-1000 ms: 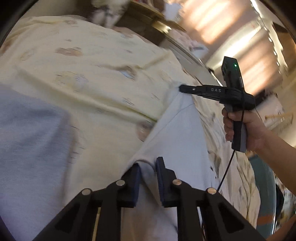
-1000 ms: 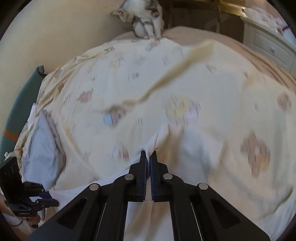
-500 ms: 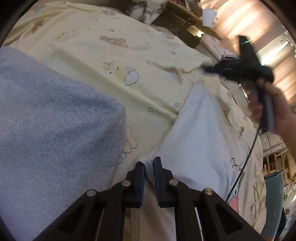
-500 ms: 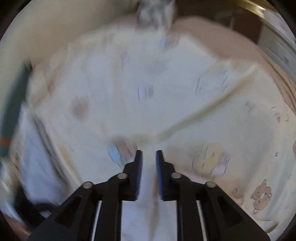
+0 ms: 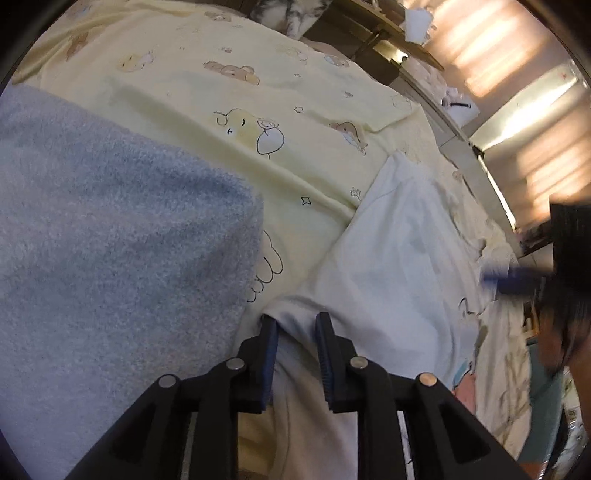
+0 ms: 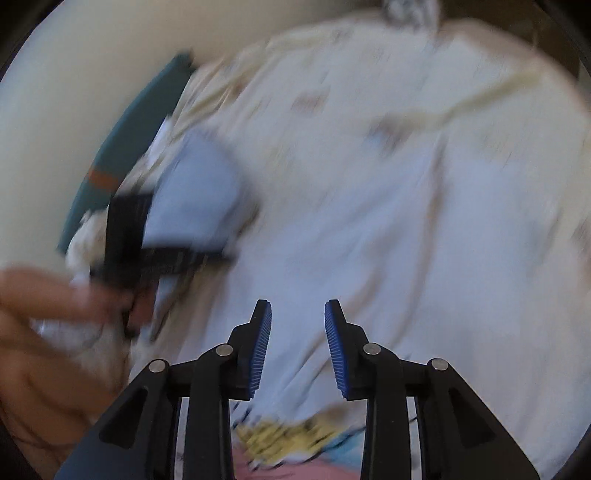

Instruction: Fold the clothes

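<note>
A white garment (image 5: 399, 258) lies spread on a yellow bear-print bedsheet (image 5: 221, 103). My left gripper (image 5: 293, 321) is low over the garment's near corner. Its jaws are opening, and the fold of cloth sits loose between the pads without being pressed. In the blurred right wrist view, my right gripper (image 6: 298, 306) hangs over the white garment (image 6: 369, 240). Its jaws are opening too, with nothing between them. A colour print (image 6: 280, 439) shows on the cloth just below. The right gripper (image 5: 495, 280) also appears as a dark blur at the right edge of the left wrist view.
A folded grey-blue fleece (image 5: 110, 240) lies on the bed just left of the garment. A cat (image 5: 291, 11) sits at the far edge of the bed. A teal panel (image 6: 140, 129) runs along the bed's side. A person's hand (image 6: 44, 314) holds the left gripper (image 6: 221, 258).
The right gripper let go of the far edge of the garment, swung quickly back across the bed and parted its jaws. The left jaws, shut on the near corner before, have spread apart.
</note>
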Demonstrator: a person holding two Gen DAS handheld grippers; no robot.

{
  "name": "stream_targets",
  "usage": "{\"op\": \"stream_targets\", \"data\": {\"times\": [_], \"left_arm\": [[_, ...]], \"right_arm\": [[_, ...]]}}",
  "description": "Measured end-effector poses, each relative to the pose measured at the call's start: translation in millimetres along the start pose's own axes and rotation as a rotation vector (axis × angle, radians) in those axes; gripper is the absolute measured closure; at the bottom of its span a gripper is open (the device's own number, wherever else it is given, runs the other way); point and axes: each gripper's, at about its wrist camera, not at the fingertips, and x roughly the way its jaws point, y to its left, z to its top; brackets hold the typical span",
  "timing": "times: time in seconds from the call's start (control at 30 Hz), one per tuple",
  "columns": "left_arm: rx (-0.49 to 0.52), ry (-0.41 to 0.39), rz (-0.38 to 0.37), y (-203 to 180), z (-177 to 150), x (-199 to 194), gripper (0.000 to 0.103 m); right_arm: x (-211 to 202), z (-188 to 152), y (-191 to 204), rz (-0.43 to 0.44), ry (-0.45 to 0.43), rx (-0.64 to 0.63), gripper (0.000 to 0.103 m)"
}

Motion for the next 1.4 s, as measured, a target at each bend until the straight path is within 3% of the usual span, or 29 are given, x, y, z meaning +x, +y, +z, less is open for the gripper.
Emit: {"op": "stream_targets", "data": {"times": [0.03, 0.07, 0.1, 0.23, 0.37, 0.53, 0.67, 0.8, 0.9, 0.97, 1.03, 1.07, 1.13, 1.2, 1.23, 1.4], "left_arm": [[-0.001, -0.003, 0.035, 0.4, -1.0, -1.1, 0.061], [-0.004, -0.008, 0.067, 1.9, -2.1, -2.4, 0.058], [-0.008, -0.010, 0.084, 4.1, -3.3, -4.4, 0.058], [-0.005, -0.027, 0.094, 5.2, -8.4, -17.6, 0.058], [0.026, -0.031, 0.088, -5.9, -24.3, -36.0, 0.058], [0.054, 0.015, 0.037, -23.1, -65.7, -53.5, 0.053], [0.168, 0.088, 0.001, -43.6, -98.8, -58.2, 0.053], [0.366, 0.118, 0.008, -74.2, -99.2, -77.1, 0.053], [0.609, 0.094, 0.080, -110.0, -94.6, -120.2, 0.047], [0.732, 0.065, 0.131, -129.3, -95.1, -162.3, 0.037], [0.760, 0.080, 0.109, -142.7, -95.9, -203.4, 0.024], [0.777, 0.085, 0.085, -149.4, -98.0, -219.9, 0.024], [0.831, 0.081, 0.039, -163.2, -104.3, -249.0, 0.023], [0.869, 0.078, 0.020, -171.3, -108.8, -259.0, 0.018], [0.880, 0.078, 0.022, -172.7, -111.0, -260.5, 0.018], [0.886, 0.031, 0.043, -173.3, -110.1, -247.8, 0.018]], "right_arm": [[17.5, -14.3, 0.4, -0.052, 0.042, 0.004, 0.069], [36.1, -27.8, -1.3, -0.101, 0.092, 0.016, 0.069], [52.9, -41.2, -3.1, -0.157, 0.139, 0.020, 0.069], [37.3, -54.9, 10.1, -0.243, 0.110, 0.005, 0.069], [-17.7, -90.2, 26.7, -0.287, 0.005, -0.006, 0.069], [-93.5, -176.1, 41.2, -0.237, -0.269, 0.259, 0.069], [-121.4, -240.1, 68.2, -0.289, -0.371, 0.352, 0.069], [-153.0, -282.5, 102.7, -0.381, -0.397, 0.363, 0.069], [-205.5, -299.1, 144.2, -0.512, -0.425, 0.329, 0.069], [-245.4, -312.5, 177.1, -0.593, -0.478, 0.344, 0.069], [-279.5, -324.4, 214.0, -0.679, -0.468, 0.345, 0.069], [-290.6, -327.6, 229.3, -0.716, -0.460, 0.333, 0.069], [-308.3, -332.3, 256.6, -0.781, -0.445, 0.301, 0.059], [-325.9, -336.9, 284.0, -0.845, -0.431, 0.269, 0.025], [-334.7, -339.3, 297.7, -0.876, -0.423, 0.252, 0.000], [-341.5, -319.8, 301.2, -0.949, -0.384, 0.205, 0.000]]}}
